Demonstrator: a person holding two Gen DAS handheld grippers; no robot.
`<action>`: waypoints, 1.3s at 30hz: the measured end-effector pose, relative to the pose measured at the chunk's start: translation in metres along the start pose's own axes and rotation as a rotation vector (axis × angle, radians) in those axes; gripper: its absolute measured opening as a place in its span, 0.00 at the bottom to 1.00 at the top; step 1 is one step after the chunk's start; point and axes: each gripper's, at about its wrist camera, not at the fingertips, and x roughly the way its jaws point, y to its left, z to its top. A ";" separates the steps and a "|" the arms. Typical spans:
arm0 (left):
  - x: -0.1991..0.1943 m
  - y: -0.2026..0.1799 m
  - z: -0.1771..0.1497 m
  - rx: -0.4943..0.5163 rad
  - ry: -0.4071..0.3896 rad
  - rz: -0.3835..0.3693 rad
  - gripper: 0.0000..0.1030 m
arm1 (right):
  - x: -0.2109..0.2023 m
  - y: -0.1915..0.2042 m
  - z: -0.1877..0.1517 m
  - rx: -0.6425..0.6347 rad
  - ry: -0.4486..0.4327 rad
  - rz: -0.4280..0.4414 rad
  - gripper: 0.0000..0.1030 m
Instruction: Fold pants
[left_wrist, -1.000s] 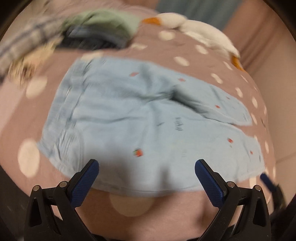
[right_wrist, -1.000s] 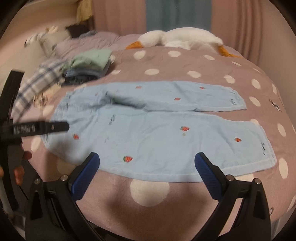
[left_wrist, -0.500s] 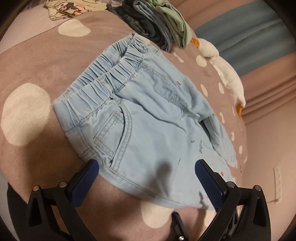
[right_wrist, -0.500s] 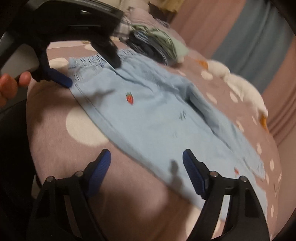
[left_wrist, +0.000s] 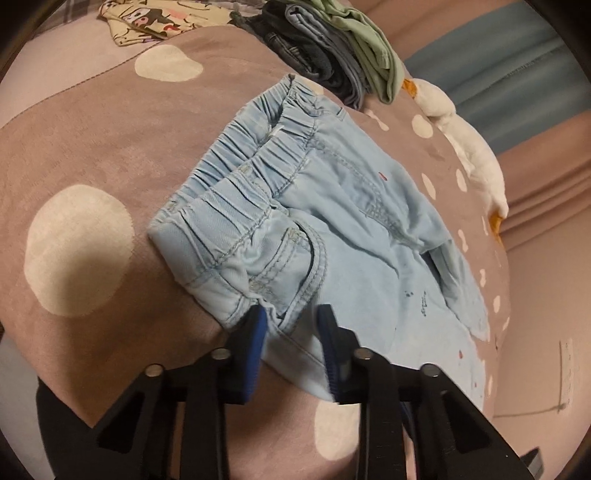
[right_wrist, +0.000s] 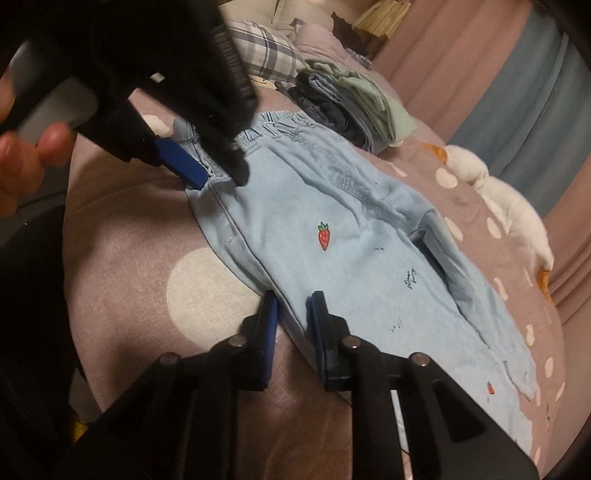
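My left gripper is closing its jaws on the near edge of the pants by the pocket, just below the waistband; my right gripper is closing on the same edge farther down the leg. The pants lie flat on the dotted bedspread, folded clothes stacked beyond the waistband.

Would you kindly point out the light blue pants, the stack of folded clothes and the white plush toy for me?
light blue pants (right_wrist: 343, 236): right wrist view, front panel by the strawberry.
stack of folded clothes (left_wrist: 332, 55): left wrist view, side of the pile.
white plush toy (right_wrist: 513, 206): right wrist view, middle of its body.
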 end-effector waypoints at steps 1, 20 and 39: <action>-0.003 0.000 0.000 0.012 -0.006 0.008 0.04 | -0.004 0.000 0.002 -0.002 0.000 0.005 0.11; -0.037 0.004 0.005 0.152 -0.046 0.018 0.01 | -0.031 -0.022 0.003 0.165 -0.021 0.196 0.24; 0.020 -0.042 -0.023 0.645 0.105 0.155 0.49 | 0.017 -0.071 -0.021 0.462 0.253 0.322 0.41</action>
